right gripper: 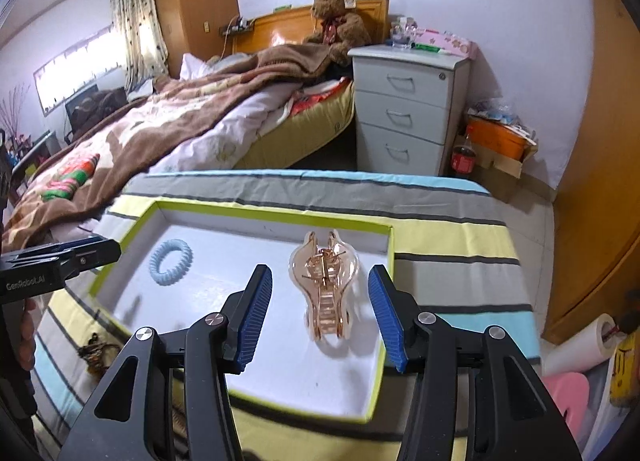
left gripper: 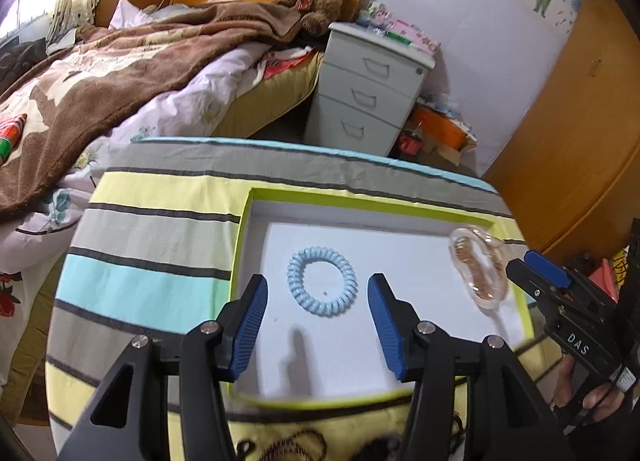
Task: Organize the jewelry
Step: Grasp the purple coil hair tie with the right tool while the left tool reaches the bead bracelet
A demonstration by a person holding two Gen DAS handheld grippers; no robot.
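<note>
A shallow white tray with a lime-green rim (left gripper: 360, 197) (right gripper: 276, 215) sits on a striped cloth. A light blue spiral hair tie (left gripper: 322, 280) (right gripper: 171, 262) lies in the tray's left part. A clear rose-gold hair claw clip (right gripper: 326, 285) (left gripper: 480, 269) lies in the right part. My left gripper (left gripper: 318, 321) is open and empty, just in front of the hair tie. My right gripper (right gripper: 320, 309) is open and empty, its fingers on either side of the claw clip without touching it. A dark chain-like piece (right gripper: 96, 353) lies on the cloth in front of the tray's left corner.
The striped cloth (left gripper: 152, 245) covers a small table. A bed with a brown blanket (left gripper: 100, 73) stands at the left. A grey drawer cabinet (left gripper: 368, 89) stands behind the table. A wooden wardrobe (left gripper: 580, 141) is at the right.
</note>
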